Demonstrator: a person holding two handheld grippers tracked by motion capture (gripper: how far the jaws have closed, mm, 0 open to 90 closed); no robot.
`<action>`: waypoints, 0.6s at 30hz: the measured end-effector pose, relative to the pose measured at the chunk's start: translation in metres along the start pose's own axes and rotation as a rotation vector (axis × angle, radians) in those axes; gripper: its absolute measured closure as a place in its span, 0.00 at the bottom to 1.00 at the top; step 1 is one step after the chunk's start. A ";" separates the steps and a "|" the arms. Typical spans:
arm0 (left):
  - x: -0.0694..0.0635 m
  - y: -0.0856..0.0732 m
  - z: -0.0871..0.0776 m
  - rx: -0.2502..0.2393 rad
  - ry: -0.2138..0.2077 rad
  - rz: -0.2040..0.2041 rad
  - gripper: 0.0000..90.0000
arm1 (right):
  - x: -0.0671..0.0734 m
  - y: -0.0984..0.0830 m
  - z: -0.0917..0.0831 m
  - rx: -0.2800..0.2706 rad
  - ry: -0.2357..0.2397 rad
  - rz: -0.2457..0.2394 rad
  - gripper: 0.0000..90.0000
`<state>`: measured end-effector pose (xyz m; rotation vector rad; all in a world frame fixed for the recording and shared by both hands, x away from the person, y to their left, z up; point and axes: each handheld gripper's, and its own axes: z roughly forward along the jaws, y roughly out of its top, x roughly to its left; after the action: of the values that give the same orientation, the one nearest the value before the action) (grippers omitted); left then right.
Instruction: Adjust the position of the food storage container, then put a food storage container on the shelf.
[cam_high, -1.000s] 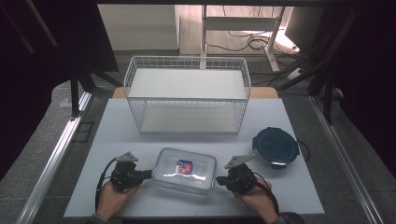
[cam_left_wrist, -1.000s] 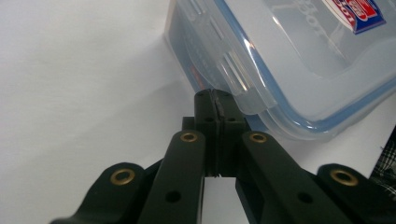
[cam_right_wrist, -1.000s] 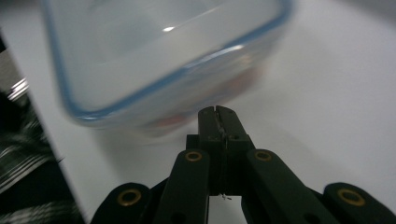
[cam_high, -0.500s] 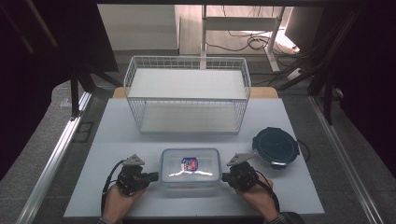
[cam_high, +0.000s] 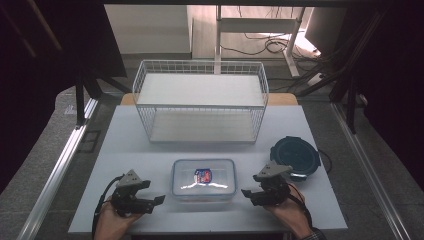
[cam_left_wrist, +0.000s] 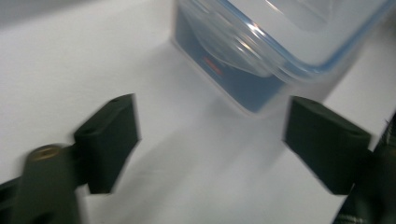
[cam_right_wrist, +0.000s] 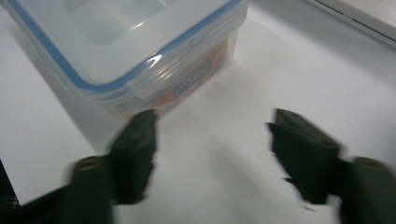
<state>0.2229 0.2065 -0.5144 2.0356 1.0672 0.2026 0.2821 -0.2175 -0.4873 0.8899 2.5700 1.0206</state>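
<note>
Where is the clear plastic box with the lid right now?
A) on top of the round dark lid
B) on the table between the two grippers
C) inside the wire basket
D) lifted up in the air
B: the clear plastic box sits on the table, with the left gripper and the right gripper beside it, jaws open and clear of it.

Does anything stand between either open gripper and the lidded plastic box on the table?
Nothing visible does. The left gripper and right gripper, jaws just opened with nothing between them, sit at either end of the plastic box with bare table between. The round dark lid lies off to the right.
</note>
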 end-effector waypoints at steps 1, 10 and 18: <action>-0.001 0.000 0.000 0.003 -0.003 0.015 0.11 | 0.000 -0.002 0.000 -0.008 0.000 -0.005 0.22; 0.004 -0.004 0.004 -0.032 -0.002 0.030 0.04 | -0.003 -0.008 0.001 -0.033 -0.054 0.006 0.03; 0.008 0.000 0.006 -0.051 0.005 0.040 0.02 | 0.001 -0.001 0.000 -0.074 -0.020 -0.007 0.01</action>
<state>0.2311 0.2090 -0.5198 2.0126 1.0149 0.2531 0.2809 -0.2176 -0.4878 0.8666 2.4994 1.0919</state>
